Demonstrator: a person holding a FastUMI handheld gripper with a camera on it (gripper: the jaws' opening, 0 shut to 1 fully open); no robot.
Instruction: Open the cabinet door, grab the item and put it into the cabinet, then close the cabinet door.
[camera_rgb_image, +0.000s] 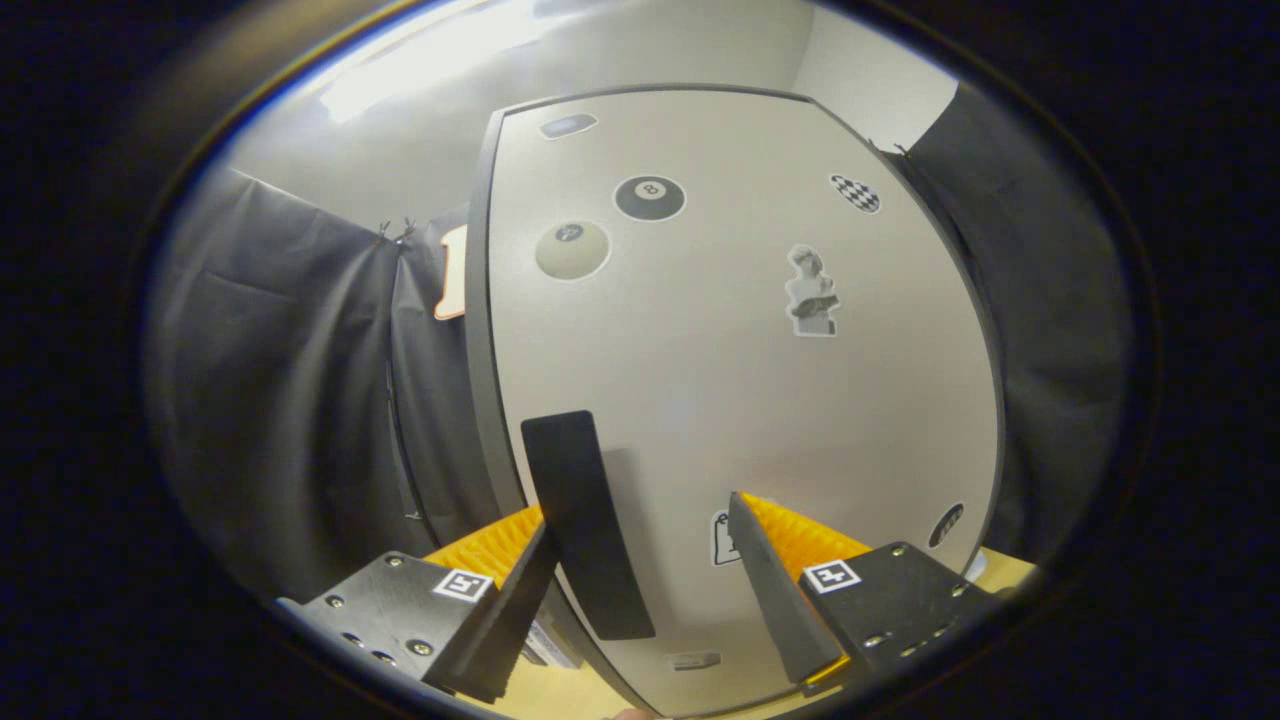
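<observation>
The door (740, 400) just ahead of the gripper (640, 560) looks like smooth, pale laminate with a soft satin sheen, edged by a darker matt band. Its handle (585, 525), a flat dark strip between the spread fingers, looks matt, like plastic or rubber, and touches neither clearly. Flat stickers (811, 292) on the door beyond the fingers look like thin printed paper or vinyl, slightly glossy. The fingers' inner pads (800, 535) are ribbed and rough-looking; their mounts look like matt metal plates with shiny screw heads. Cloth (290, 380) to either side hangs matt and creased. The worktop (560, 695) below the fingers looks like light, smooth wood.
</observation>
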